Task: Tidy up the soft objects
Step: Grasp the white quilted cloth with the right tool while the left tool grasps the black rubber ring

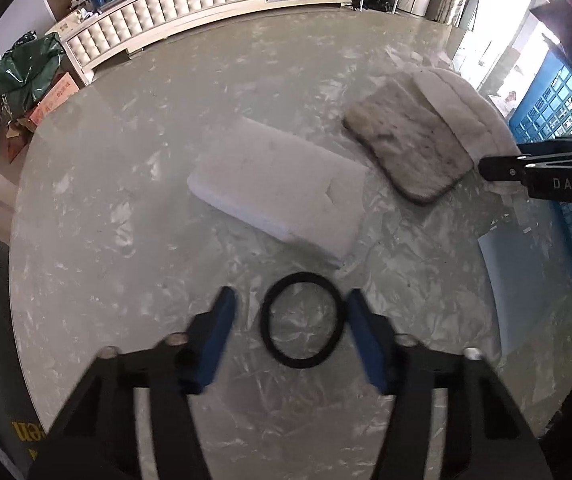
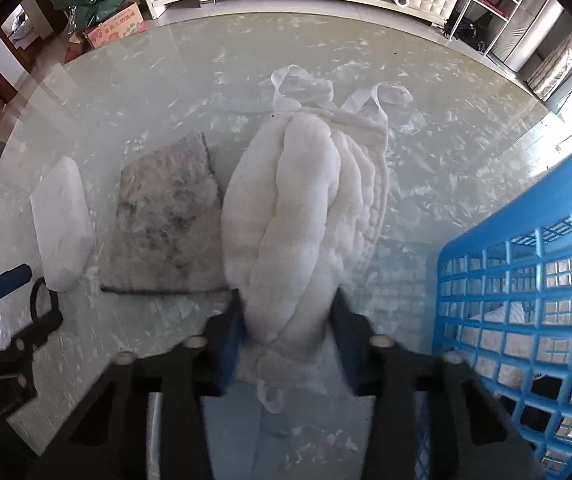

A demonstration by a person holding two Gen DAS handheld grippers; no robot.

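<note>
My right gripper (image 2: 286,320) is shut on the near end of a white padded cloth with straps (image 2: 306,200), which lies on the marble table (image 2: 125,100); it also shows in the left wrist view (image 1: 458,112). A grey felt pad (image 2: 165,220) lies left of it, also seen from the left wrist (image 1: 410,144). A white foam block (image 1: 281,188) lies further left. My left gripper (image 1: 290,320) is open, its blue pads either side of a black rubber ring (image 1: 302,320) on the table.
A blue plastic basket (image 2: 526,280) stands at the table's right edge with white soft items inside. A pale sheet (image 1: 510,280) lies beside it. A white tufted cabinet (image 1: 165,8) and a green bag (image 1: 25,72) are beyond the table.
</note>
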